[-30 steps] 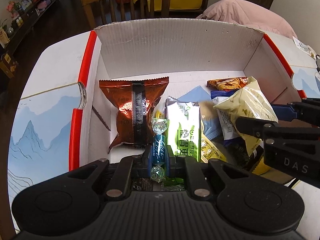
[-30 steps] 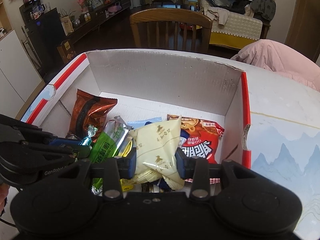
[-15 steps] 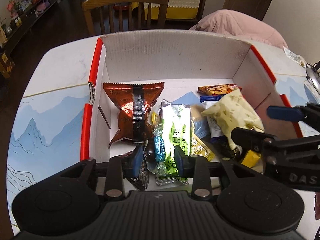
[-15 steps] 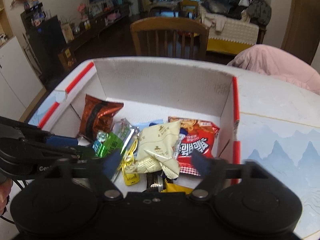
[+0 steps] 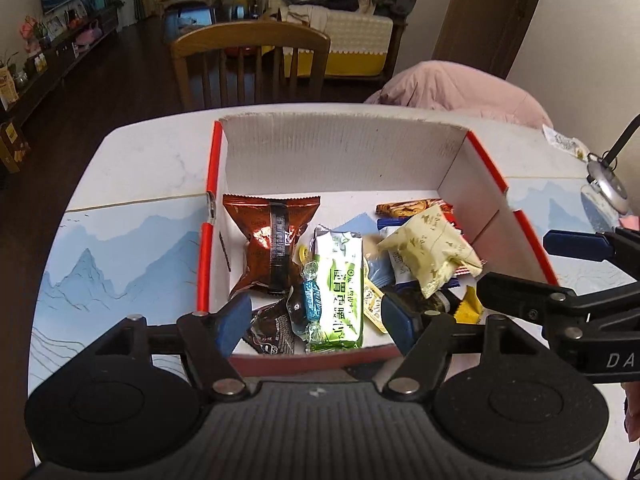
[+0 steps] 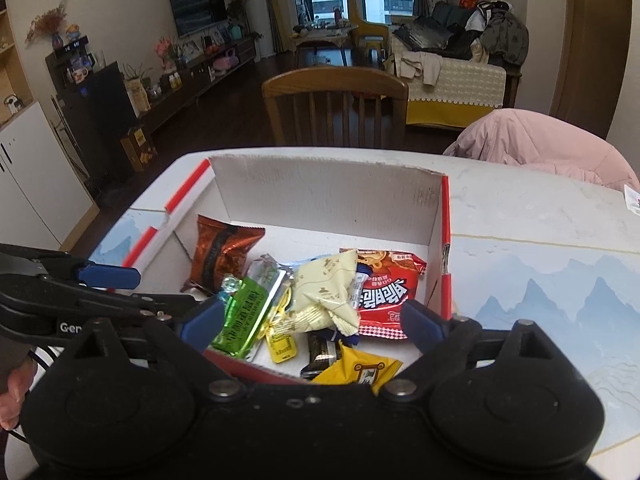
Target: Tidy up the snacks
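Left wrist view looks down into a white cardboard box with red edges, sitting on a table that has a blue mountain print on it. The left gripper hangs over the near wall of the box with its fingers spread wide, nothing between them. Right below that gap lie a blue twist-wrapped candy and a green bar, side by side and touching, with a small dark packet just left of the candy. Further back on the left there's a brown foil bag lying flat on the box floor. The cream packet sits on top of the pile on the right side of the box, overlapping a couple of blue-and-white wrappers. The right gripper is in the same state, fingers wide apart and holding nothing, hovering near the front edge of the box. From its camera you can see the cream packet resting partly over a red bag, plus a yellow packet tucked in the near corner. A wooden chair stands behind the table, and there's a pink coat heaped on the far right.
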`<state>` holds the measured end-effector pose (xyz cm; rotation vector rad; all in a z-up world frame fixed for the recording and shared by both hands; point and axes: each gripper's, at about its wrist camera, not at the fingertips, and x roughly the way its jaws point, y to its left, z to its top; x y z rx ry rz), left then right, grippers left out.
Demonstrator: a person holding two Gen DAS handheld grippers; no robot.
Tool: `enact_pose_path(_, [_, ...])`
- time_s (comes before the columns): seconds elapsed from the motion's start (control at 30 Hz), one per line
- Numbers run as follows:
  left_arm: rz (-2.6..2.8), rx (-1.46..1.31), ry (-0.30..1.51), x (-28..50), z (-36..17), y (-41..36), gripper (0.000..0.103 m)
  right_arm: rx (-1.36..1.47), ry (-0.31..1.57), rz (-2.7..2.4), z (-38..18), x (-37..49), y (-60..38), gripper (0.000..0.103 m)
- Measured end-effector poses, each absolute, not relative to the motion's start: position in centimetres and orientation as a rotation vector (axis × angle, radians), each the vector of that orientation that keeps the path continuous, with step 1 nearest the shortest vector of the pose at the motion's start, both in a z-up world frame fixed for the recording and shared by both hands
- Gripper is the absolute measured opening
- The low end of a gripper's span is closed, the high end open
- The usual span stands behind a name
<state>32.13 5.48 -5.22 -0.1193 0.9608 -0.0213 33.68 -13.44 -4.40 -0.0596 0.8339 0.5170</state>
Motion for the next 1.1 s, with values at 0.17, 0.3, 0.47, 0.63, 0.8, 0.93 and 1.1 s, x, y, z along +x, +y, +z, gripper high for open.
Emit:
enact_pose_path(0.17, [-0.031,-0.122,0.918,30.4,-3.8,5.5,0.079,-0.038,0.797,0.516,-3.0,31.9,-13.8,0.103])
enact_pose_path(0.3, [-0.054,-0.141,0.887,28.8,-2.6,5.6,0.085,-0.025,0.769,0.503,-2.0,30.0,-14.2,0.103])
enact_pose_path(0.47, [-0.100,-0.149,0.835,26.9,-1.2,5.3,0.094,0.011,0.743,0.471,-1.0,27.5,-15.3,0.103])
enact_pose_path(0.63, [-0.142,-0.130,0.788,25.3,-0.1,4.3,0.094,0.030,0.701,0.456,-0.1,25.0,-16.1,0.103])
enact_pose_path(0.8, [-0.154,-0.136,0.762,23.9,0.5,3.7,0.094,0.028,0.686,0.451,0.0,23.2,-16.1,0.103])
enact_pose_path(0.93, [-0.157,-0.119,0.755,22.6,0.7,3.2,0.094,0.028,0.686,0.452,-0.2,22.4,-16.2,0.103])
enact_pose_path(1.1, [-0.141,-0.110,0.757,21.6,0.6,3.5,0.094,0.019,0.689,0.457,-0.3,21.7,-15.8,0.103])
